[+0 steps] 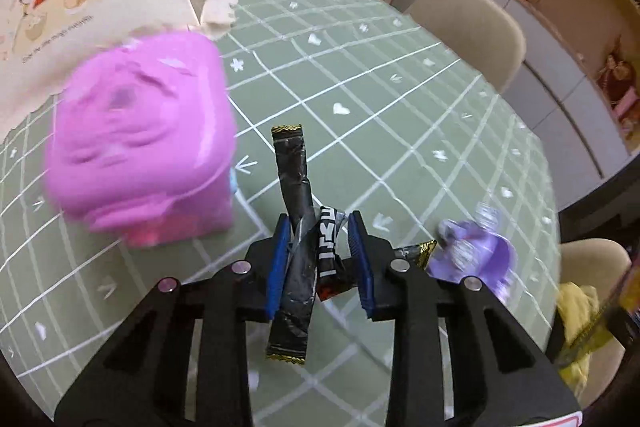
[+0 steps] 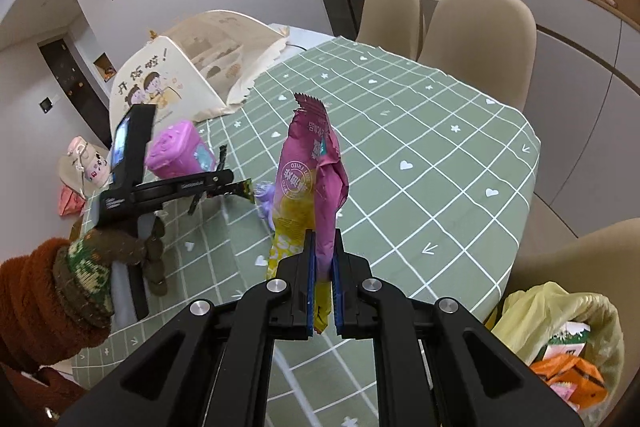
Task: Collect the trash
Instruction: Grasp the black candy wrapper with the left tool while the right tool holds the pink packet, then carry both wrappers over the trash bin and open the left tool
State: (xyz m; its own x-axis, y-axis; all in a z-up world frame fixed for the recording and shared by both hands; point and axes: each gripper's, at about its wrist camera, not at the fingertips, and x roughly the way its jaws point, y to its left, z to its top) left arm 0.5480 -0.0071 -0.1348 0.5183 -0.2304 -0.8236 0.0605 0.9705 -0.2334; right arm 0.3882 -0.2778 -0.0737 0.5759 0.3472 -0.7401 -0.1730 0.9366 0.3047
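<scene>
Holding purple snack bag (image 2: 316, 183) pinched tight in right gripper (image 2: 323, 287), lifted over table (image 2: 440, 163). Left gripper (image 1: 318, 259), fingers part-open, is straddling black wrapper (image 1: 294, 187); whether gripping, you cannot tell. Lilac wrapper (image 1: 472, 251) is lying just beside black wrapper, uncollected. Only right view is showing bin (image 2: 560, 343) below table edge, part-filled. Judging task midway.

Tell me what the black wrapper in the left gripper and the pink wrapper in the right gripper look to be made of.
Black wrapper: apparently thin plastic or foil film, glossy; it twists, creases and catches glare, with gold crimped ends.

Pink wrapper: likely printed plastic film, satin sheen; it stands crumpled, with a serrated torn top edge and yellow lower part.

Both look light and floppy; whether either has a foil lining cannot be told.
</scene>
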